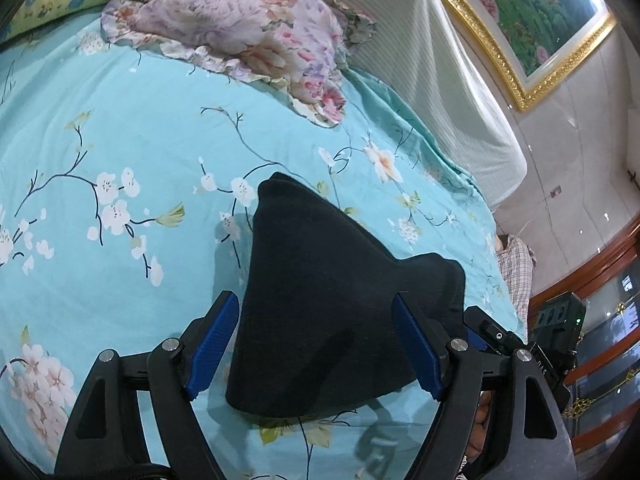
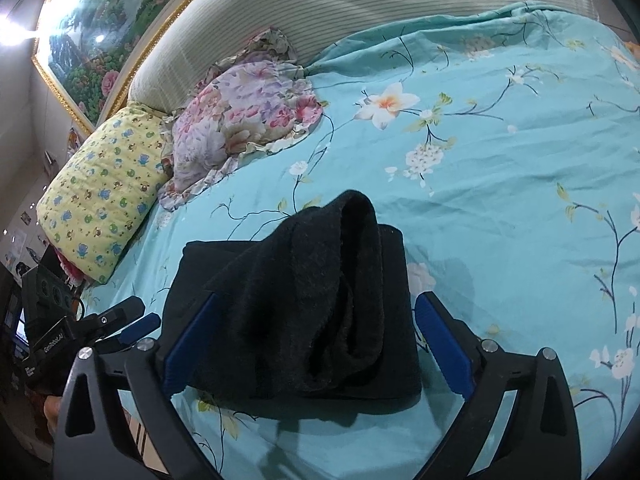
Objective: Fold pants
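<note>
The black pants [image 1: 320,312] lie folded into a thick bundle on the turquoise flowered bedsheet [image 1: 120,128]. My left gripper [image 1: 315,298] stands open over the bundle, one blue pad at each side of it. In the right wrist view the pants [image 2: 304,312] show a flat folded layer with a rolled fuzzy layer on top. My right gripper [image 2: 318,300] is open around them; its right pad [image 2: 440,344] stands clear of the cloth, while its left pad sits at the cloth's edge. Each view catches part of the other gripper at its outer edge.
A pink floral pillow [image 2: 244,120] and a yellow patterned pillow [image 2: 104,188] lie at the head of the bed, against a striped headboard [image 2: 320,12]. A gold-framed painting [image 1: 532,20] hangs behind. Dark wooden furniture [image 1: 600,320] stands beside the bed.
</note>
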The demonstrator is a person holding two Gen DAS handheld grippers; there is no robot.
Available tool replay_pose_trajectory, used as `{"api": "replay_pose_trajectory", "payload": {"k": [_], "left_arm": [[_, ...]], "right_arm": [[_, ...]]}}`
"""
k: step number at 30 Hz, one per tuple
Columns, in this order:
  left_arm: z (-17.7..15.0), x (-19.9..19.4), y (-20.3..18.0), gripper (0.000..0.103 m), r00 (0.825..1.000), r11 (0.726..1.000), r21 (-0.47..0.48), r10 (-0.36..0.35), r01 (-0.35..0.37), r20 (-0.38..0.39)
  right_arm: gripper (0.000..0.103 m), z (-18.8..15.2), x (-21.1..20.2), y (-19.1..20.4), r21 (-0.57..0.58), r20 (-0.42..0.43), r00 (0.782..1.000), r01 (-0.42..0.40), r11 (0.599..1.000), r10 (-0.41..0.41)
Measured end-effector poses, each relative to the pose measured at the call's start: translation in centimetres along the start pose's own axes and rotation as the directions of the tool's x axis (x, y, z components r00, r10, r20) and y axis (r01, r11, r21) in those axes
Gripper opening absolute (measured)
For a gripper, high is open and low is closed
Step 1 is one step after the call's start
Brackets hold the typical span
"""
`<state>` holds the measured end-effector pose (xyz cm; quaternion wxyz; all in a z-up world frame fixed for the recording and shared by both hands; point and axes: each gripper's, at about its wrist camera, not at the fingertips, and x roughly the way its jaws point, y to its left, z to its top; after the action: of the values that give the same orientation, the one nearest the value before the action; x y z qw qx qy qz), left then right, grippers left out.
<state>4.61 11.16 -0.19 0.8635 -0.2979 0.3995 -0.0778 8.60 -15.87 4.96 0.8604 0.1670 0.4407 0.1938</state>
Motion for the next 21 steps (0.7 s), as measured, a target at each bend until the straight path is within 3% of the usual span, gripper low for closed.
{"api": "replay_pose_trajectory", "payload": {"k": [13, 16, 21], "left_arm": [[0.2, 2.6, 0.7, 0.080, 0.999, 1.000, -0.024, 0.008, -0.010, -0.052], [0.3, 3.2, 0.8, 0.080, 0.998, 1.000, -0.023, 0.020, -0.021, -0.055], [0.2, 4.4, 0.9, 0.080, 0.997, 0.999, -0.004, 0.054, -0.055, -0.062]], "right_arm": [[0.096, -0.2, 1.9, -1.8, 0.054, -0.031, 1.000, -0.003, 0.999, 0.004], [0.085, -0.5, 2.5, -2.3, 0.069, -0.050, 0.999, -0.016, 0.997, 0.019], [0.078, -1.3, 3.4, -3.5, 0.119, -0.070, 0.996, -0.053, 0.991, 0.062]]}}
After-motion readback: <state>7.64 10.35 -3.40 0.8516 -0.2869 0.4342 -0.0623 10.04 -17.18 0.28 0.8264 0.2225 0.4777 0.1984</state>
